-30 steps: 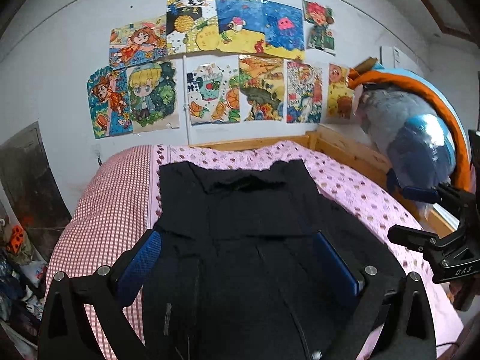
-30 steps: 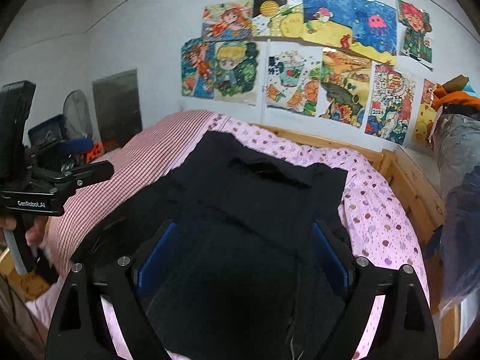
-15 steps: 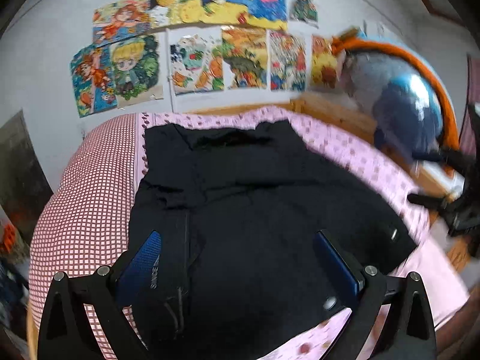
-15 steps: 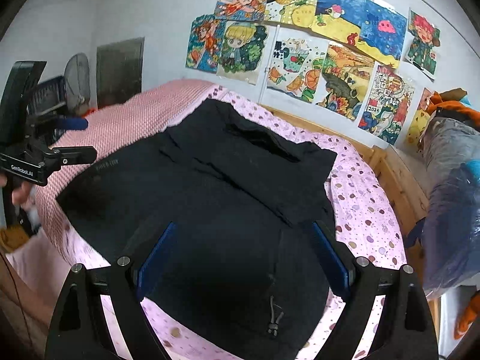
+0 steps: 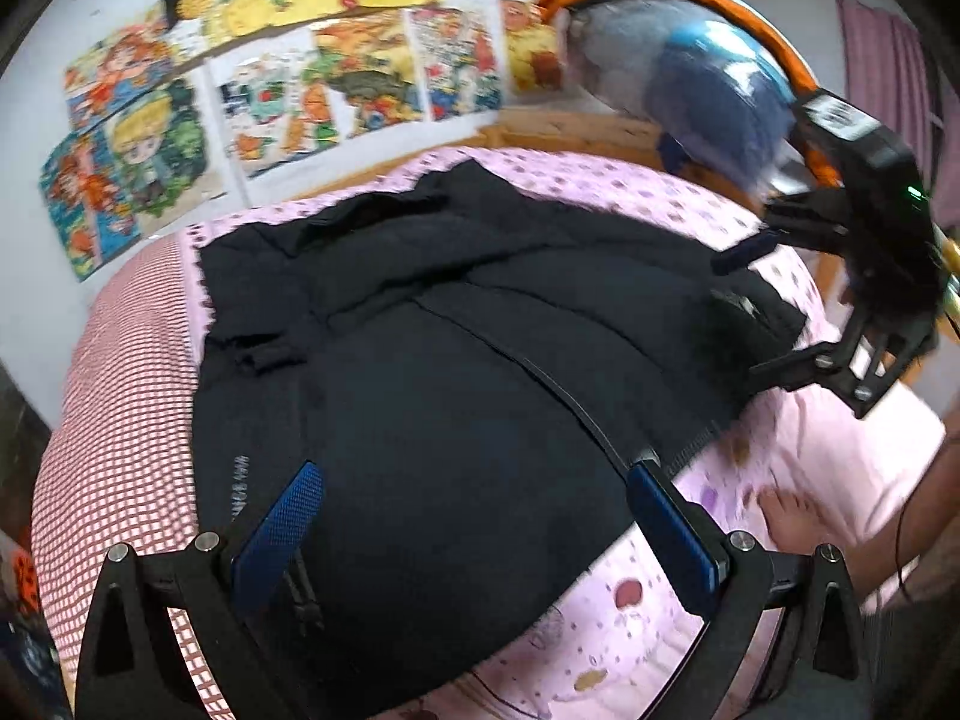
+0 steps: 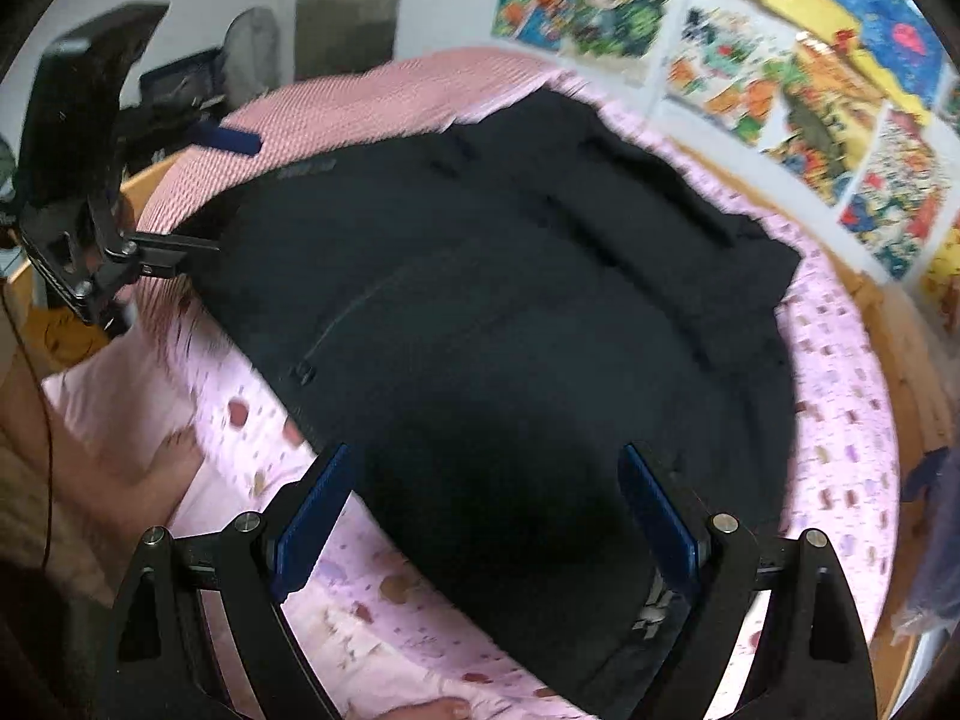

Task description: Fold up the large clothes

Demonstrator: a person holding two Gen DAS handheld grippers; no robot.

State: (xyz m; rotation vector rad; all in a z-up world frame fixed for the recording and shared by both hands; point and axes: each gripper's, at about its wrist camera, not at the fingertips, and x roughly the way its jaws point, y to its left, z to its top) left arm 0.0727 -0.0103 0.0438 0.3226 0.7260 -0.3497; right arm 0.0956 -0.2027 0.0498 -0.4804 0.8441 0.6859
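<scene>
A large black jacket lies spread flat on the bed, collar toward the wall; it also fills the right wrist view. My left gripper is open and empty, held above the jacket's near left hem. My right gripper is open and empty above the near right hem. Each gripper shows in the other's view: the right one at the jacket's right edge, the left one at its left edge, both open. Both views are motion-blurred.
The bed has a pink dotted sheet and a red checked cover on the left. Colourful drawings hang on the wall. Bagged bedding sits on the wooden frame at the right. Bare feet stand beside the bed.
Both grippers have pulled back and risen, staying open. The jacket's near hem and the bed's front edge have come into view. The views have tilted outward.
</scene>
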